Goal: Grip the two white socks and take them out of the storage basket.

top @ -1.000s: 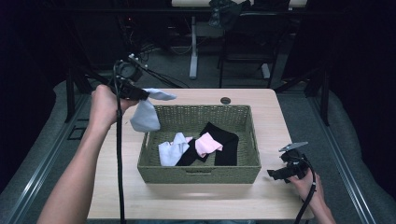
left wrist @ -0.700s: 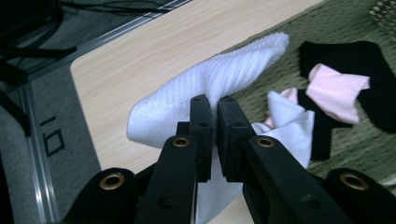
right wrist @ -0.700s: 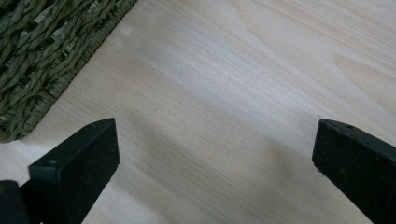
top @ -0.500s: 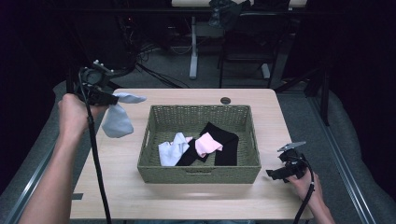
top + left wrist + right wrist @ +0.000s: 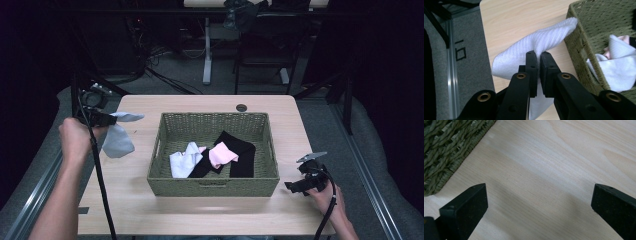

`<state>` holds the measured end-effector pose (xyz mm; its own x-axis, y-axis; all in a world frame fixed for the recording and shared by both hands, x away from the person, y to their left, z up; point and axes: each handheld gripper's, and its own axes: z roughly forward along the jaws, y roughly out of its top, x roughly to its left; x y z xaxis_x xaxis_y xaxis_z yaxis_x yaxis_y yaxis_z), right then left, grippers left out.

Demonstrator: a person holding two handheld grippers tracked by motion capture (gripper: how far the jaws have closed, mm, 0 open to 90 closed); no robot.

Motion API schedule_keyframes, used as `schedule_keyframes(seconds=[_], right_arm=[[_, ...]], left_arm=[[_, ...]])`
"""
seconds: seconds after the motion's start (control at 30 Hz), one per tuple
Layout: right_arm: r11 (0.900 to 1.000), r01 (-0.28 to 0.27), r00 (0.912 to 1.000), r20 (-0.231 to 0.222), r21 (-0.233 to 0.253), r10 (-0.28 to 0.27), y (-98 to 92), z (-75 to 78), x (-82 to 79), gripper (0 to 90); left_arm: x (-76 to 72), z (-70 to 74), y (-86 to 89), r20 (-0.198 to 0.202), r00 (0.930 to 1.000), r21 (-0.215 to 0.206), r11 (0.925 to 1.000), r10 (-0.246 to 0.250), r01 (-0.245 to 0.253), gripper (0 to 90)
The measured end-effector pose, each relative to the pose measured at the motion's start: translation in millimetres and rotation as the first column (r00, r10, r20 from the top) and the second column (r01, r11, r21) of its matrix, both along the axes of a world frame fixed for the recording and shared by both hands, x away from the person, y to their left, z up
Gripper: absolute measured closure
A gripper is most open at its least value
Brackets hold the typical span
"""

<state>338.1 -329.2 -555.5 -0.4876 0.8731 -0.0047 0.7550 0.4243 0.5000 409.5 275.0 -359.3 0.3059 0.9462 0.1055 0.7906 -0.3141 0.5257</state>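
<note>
A woven olive basket (image 5: 212, 186) stands mid-table and holds a white sock (image 5: 182, 160), a pink sock (image 5: 221, 154) and a black garment (image 5: 243, 150). To the basket's left, above the table, my left gripper (image 5: 109, 120) is shut on a pale white sock (image 5: 118, 141) that hangs from it; the left gripper view has the sock (image 5: 534, 47) pinched between the jaws next to the basket's wall (image 5: 584, 37). Low over the table by the basket's right front corner, my right gripper (image 5: 290, 187) stands open with bare wood (image 5: 544, 182) between its jaws.
A small dark round grommet (image 5: 241, 107) sits in the tabletop behind the basket. Bare tabletop (image 5: 200, 215) runs along the front edge. Table legs and cables stand on the dark floor beyond the far edge. A grey floor with a metal rail (image 5: 451, 75) lies off the left side.
My left gripper has carried the pale sock leftward and lower, away from the basket's left rear corner to the table's left side. The right gripper has stayed in place.
</note>
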Motion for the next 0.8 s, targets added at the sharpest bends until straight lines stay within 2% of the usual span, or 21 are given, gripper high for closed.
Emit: schedule_keyframes(seconds=[0.1, 0.13, 0.17, 0.2, 0.3, 0.4, 0.43, 0.47, 0.5, 0.57, 0.6, 0.63, 0.7, 0.73, 0.77, 0.8], right_arm=[[1.000, -0.005, 1.0000, -0.002, 0.002, 0.005, 0.0, 0.2, 0.5, 0.3], [1.000, -0.005, 1.0000, -0.002, 0.002, 0.005, 0.0, 0.2, 0.5, 0.3], [1.000, -0.005, 1.0000, -0.003, 0.002, 0.005, 0.1, 0.3, 0.6, 0.2], [1.000, -0.005, 1.0000, -0.003, 0.002, 0.005, 0.1, 0.3, 0.6, 0.2], [1.000, -0.006, 1.0000, -0.004, 0.001, 0.006, 0.1, 0.0, 0.6, 0.3], [1.000, 0.003, 1.0000, -0.001, 0.003, -0.003, 0.0, -0.4, 0.3, 0.3], [1.000, 0.003, 1.0000, -0.001, 0.003, -0.003, 0.0, -0.4, 0.3, 0.3], [1.000, -0.003, 1.0000, -0.005, -0.008, 0.003, -0.9, 0.0, 0.5, 0.3], [1.000, -0.003, 1.0000, -0.005, -0.008, 0.003, -0.9, 0.0, 0.5, 0.3], [1.000, -0.003, 1.0000, -0.005, -0.006, 0.003, -1.4, 0.3, 0.0, 0.3], [1.000, -0.001, 1.0000, -0.003, 0.000, 0.001, -1.3, 0.2, -0.1, 0.3], [1.000, -0.001, 1.0000, -0.003, 0.000, 0.001, -1.3, 0.2, -0.1, 0.3], [1.000, -0.001, 1.0000, -0.009, -0.002, 0.001, -1.4, 0.3, -0.1, 0.3], [1.000, 0.000, 1.0000, -0.004, -0.011, 0.000, -1.5, 0.2, 0.0, 0.3], [1.000, 0.000, 1.0000, -0.004, -0.011, 0.000, -1.5, 0.2, 0.0, 0.3], [1.000, 0.002, 1.0000, -0.002, -0.008, -0.002, -1.1, 0.0, 0.0, 0.3]], left_arm=[[2.2, -15.2, 2.9, -0.020, 0.9997, -0.004, 0.9999, 0.010, -0.010, 85.5], [2.2, -15.2, 2.9, -0.020, 0.9997, -0.004, 0.9999, 0.010, -0.010, 85.5], [3.8, -23.4, 4.6, -0.034, 0.9993, -0.008, 0.9998, 0.017, -0.017, 85.5], [3.8, -23.4, 4.6, -0.034, 0.9993, -0.008, 0.9998, 0.017, -0.017, 85.5], [6.3, -36.9, 7.3, -0.049, 0.9985, -0.011, 0.9996, 0.026, -0.027, 85.3], [8.9, -54.9, 10.3, -0.068, 0.9967, -0.024, 0.9987, 0.043, -0.045, 85.3], [8.9, -54.9, 10.3, -0.068, 0.9967, -0.024, 0.9987, 0.043, -0.045, 85.3], [9.9, -65.0, 12.1, -0.086, 0.9951, -0.036, 0.9981, 0.048, -0.051, 85.4], [9.9, -65.0, 12.1, -0.086, 0.9951, -0.036, 0.9981, 0.048, -0.051, 85.4], [11.7, -82.3, 14.4, -0.113, 0.9920, -0.054, 0.9966, 0.056, -0.062, 85.4], [12.6, -88.7, 14.8, -0.124, 0.9903, -0.056, 0.9961, 0.062, -0.069, 85.4], [12.6, -88.7, 14.8, -0.124, 0.9903, -0.056, 0.9961, 0.062, -0.069, 85.4], [13.9, -101.4, 15.4, -0.142, 0.9876, -0.058, 0.9954, 0.067, -0.076, 85.4], [15.1, -113.0, 15.8, -0.166, 0.9842, -0.060, 0.9955, 0.063, -0.074, 85.4], [15.1, -113.0, 15.8, -0.166, 0.9842, -0.060, 0.9955, 0.063, -0.074, 85.3], [16.0, -122.5, 16.4, -0.183, 0.9807, -0.062, 0.9948, 0.069, -0.081, 85.3]])
